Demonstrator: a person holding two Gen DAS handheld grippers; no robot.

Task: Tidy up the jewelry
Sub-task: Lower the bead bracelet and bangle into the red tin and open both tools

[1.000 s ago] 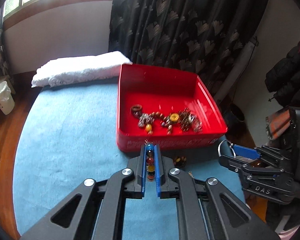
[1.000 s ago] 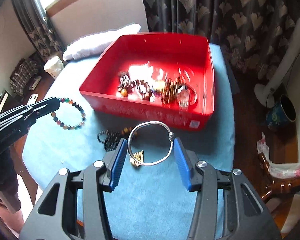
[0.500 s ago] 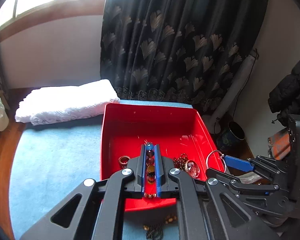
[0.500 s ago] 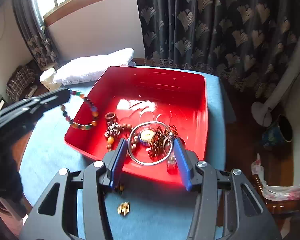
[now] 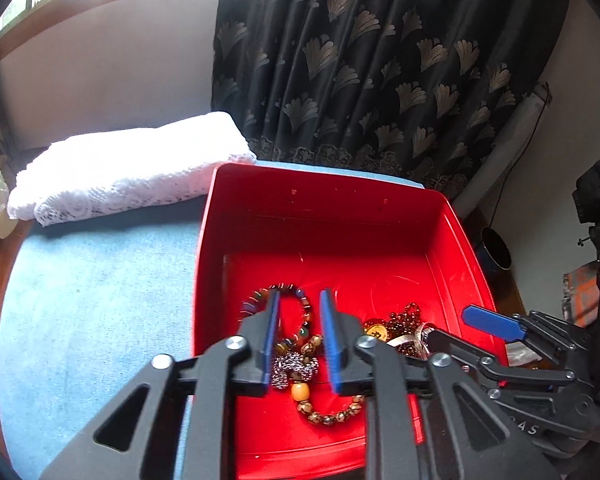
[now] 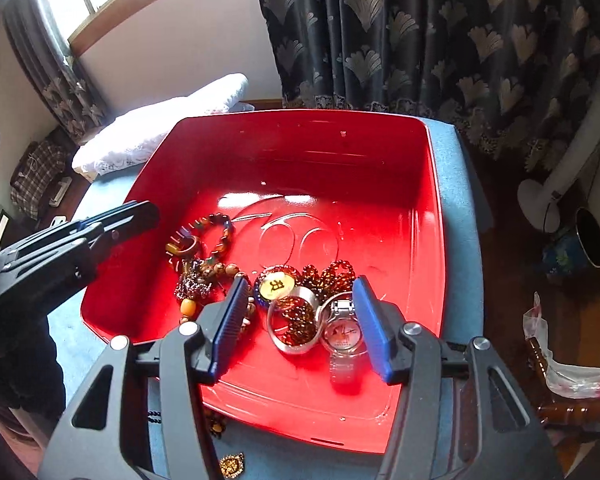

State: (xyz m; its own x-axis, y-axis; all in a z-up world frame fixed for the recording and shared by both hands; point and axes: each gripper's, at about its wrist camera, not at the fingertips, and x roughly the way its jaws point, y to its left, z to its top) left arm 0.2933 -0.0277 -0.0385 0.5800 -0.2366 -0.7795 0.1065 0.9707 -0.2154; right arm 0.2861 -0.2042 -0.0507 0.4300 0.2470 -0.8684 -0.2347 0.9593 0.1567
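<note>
Left wrist view: the left gripper (image 5: 296, 320) hangs over the red tray (image 5: 332, 184), its jaws opening with a narrow gap. The multicoloured bead bracelet (image 5: 300, 300) lies on the tray floor at about 12 o'clock from the fingertips; no pad presses it. At 3 o'clock the right gripper (image 5: 452, 330) shows side-on above the heap, with "AS" legible on its body. A white lace cloth (image 5: 132, 168) lies at 10 o'clock on the blue tablecloth (image 5: 92, 300).

Right wrist view: the right gripper (image 6: 300, 292) has its jaws opening, moderately wide, over the silver bangle (image 6: 294, 324), which rests on the pile free of both pads, beside a wristwatch (image 6: 342, 332). A gold disc (image 6: 276, 286) at 11 o'clock bears a dark character.

The drop-off step looks finished. A gold brooch (image 6: 230, 466) waits outside the tray at 6 o'clock, so the next move calls for lifting clear and reaching back for it.
</note>
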